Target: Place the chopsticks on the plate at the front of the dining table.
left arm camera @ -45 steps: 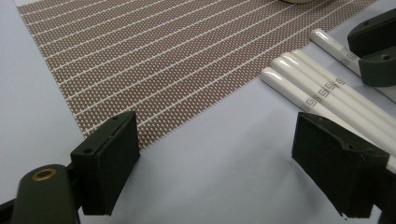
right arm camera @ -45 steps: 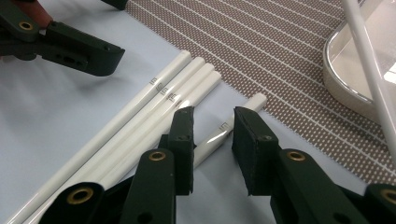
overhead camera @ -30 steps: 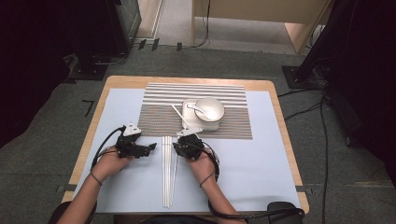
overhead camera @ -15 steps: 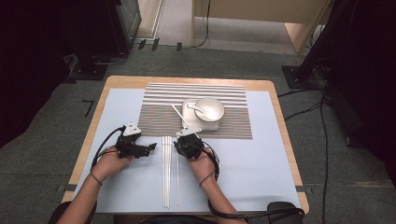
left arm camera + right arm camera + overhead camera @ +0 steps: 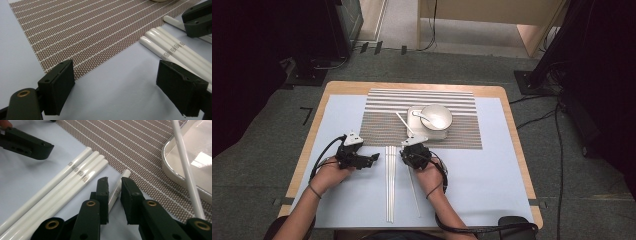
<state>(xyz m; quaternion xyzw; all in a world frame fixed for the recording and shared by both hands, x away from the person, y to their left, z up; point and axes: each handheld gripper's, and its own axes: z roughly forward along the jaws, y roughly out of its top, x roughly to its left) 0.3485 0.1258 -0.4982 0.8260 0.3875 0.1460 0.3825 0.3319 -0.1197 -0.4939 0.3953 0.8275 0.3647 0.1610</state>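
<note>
We see the chopsticks (image 5: 75, 173) as smooth, glossy white, like glazed ceramic or hard plastic, with small grey printed marks. The placemat (image 5: 82, 32) looks woven, a matt brown mesh with fine pale dots and thin white stripes. Under it the worktop (image 5: 492, 175) carries a matt, pale blue sheet, smooth like paper or vinyl, with a light wood edge showing around it. We read the right gripper (image 5: 115, 187) as matt black plastic with brass-coloured rivets; the left gripper (image 5: 117, 82) has the same dull black finish. The tray (image 5: 175, 173) is glossy and reflective, and the bowl (image 5: 436, 116) shines like glazed white ceramic.
</note>
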